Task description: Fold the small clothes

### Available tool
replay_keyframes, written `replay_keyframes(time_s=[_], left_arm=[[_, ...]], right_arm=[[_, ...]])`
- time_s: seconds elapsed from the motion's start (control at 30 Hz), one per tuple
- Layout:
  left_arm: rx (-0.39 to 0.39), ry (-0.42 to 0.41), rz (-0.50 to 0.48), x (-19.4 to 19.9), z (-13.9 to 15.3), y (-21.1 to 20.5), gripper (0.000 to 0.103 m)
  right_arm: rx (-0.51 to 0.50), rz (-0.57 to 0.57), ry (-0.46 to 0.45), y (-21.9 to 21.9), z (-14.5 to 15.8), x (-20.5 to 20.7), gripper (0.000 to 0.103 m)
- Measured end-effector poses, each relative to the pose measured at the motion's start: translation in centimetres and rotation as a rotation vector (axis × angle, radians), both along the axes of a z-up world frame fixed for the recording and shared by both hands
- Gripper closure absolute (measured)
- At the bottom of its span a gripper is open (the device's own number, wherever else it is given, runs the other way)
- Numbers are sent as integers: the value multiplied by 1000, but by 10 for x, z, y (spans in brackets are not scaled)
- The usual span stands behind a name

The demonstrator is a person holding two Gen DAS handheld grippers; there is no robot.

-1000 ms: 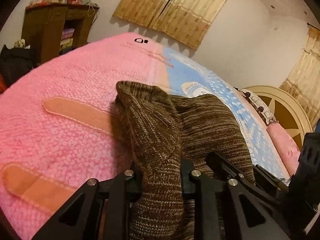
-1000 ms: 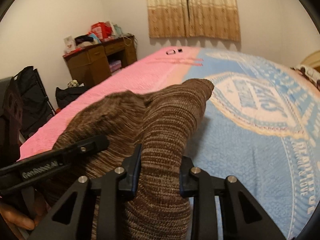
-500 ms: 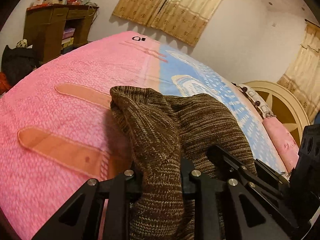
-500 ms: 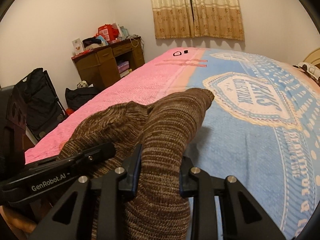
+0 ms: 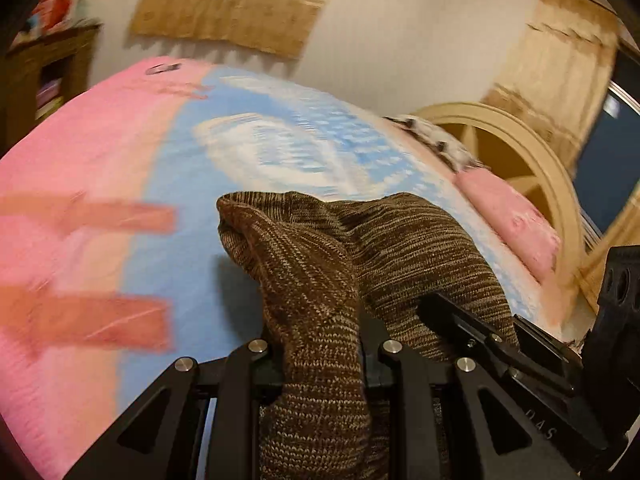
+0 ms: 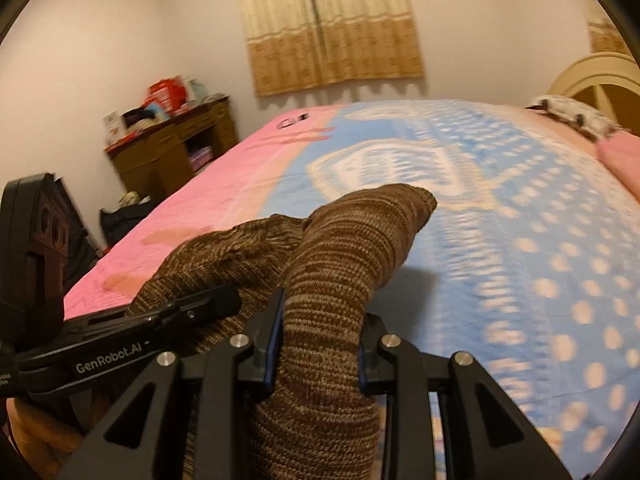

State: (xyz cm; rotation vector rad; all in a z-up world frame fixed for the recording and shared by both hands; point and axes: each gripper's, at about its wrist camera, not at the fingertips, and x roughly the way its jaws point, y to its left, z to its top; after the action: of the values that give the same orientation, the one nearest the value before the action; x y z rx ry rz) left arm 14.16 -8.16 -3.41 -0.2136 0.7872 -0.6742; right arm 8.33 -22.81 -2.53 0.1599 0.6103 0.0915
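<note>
Brown knit garment (image 5: pixel 320 280), bunched and raised above the pink-and-blue bedspread (image 5: pixel 180 184), we find pinched in both the left gripper (image 5: pixel 320 364) and right gripper (image 6: pixel 318 344), held side by side.

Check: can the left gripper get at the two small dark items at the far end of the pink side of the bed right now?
Probably not. The left gripper is shut on the brown knit garment, and the dark items lie far up the bedspread.

walls: white, plain
window: tan curtains (image 6: pixel 330 28) hanging closed
furniture: wooden desk (image 6: pixel 172 144) standing left, cream headboard (image 5: pixel 516 160) showing right
bed: pink-blue blanket (image 6: pixel 500 216) covering it
</note>
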Motion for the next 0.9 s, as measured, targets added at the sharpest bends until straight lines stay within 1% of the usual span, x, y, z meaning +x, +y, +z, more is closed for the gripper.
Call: replay_keyframes(time_s=[0.07, 0.2, 0.27, 0.3, 0.37, 0.4, 0.47, 0.5, 0.53, 0.57, 0.6, 0.63, 0.67, 0.73, 0.8, 0.83, 0.87, 0.9], left_arm=[[-25, -28, -55, 9, 10, -34, 81], [-116, -77, -151, 29, 28, -96, 81], [-135, -97, -181, 36, 27, -121, 81], [-132, -108, -189, 38, 23, -131, 81], [-81, -133, -214, 45, 6, -157, 80], [-33, -118, -223, 51, -10, -172, 79], [70, -35, -234, 64, -45, -192, 78], [123, 31, -224, 70, -67, -198, 74], [111, 77, -212, 74, -79, -194, 66], [50, 105, -206, 79, -80, -184, 65], [6, 139, -187, 86, -80, -173, 58], [-1, 153, -186, 89, -81, -168, 56], [-4, 160, -198, 91, -81, -165, 56], [23, 151, -202, 86, -77, -159, 56], [56, 139, -189, 77, -70, -152, 53], [69, 137, -185, 68, -66, -150, 51], [95, 141, -178, 60, -63, -141, 47], [115, 142, -170, 58, -64, -141, 39]], right_arm=[[-15, -51, -19, -22, 9, -4, 72], [-57, -185, -96, -83, 39, -9, 72], [-73, -236, -125, -106, 46, -14, 72], [-80, -257, -133, -114, 47, -16, 72], [-96, -312, -127, -139, 38, -9, 72], [-97, -332, -112, -147, 30, -5, 72], [-67, -376, -37, -170, 0, 10, 72], [-53, -390, 17, -178, -18, 19, 72], [-44, -404, 90, -183, -40, 29, 71], [-28, -409, 154, -187, -60, 35, 66], [-16, -414, 165, -189, -72, 34, 64], [-2, -419, 121, -189, -74, 27, 61], [4, -418, 116, -189, -73, 26, 59], [10, -413, 124, -189, -73, 31, 59], [6, -415, 124, -186, -72, 30, 57], [12, -416, 126, -190, -72, 26, 52], [28, -420, 138, -199, -72, 25, 43], [48, -431, 147, -203, -71, 17, 40]])
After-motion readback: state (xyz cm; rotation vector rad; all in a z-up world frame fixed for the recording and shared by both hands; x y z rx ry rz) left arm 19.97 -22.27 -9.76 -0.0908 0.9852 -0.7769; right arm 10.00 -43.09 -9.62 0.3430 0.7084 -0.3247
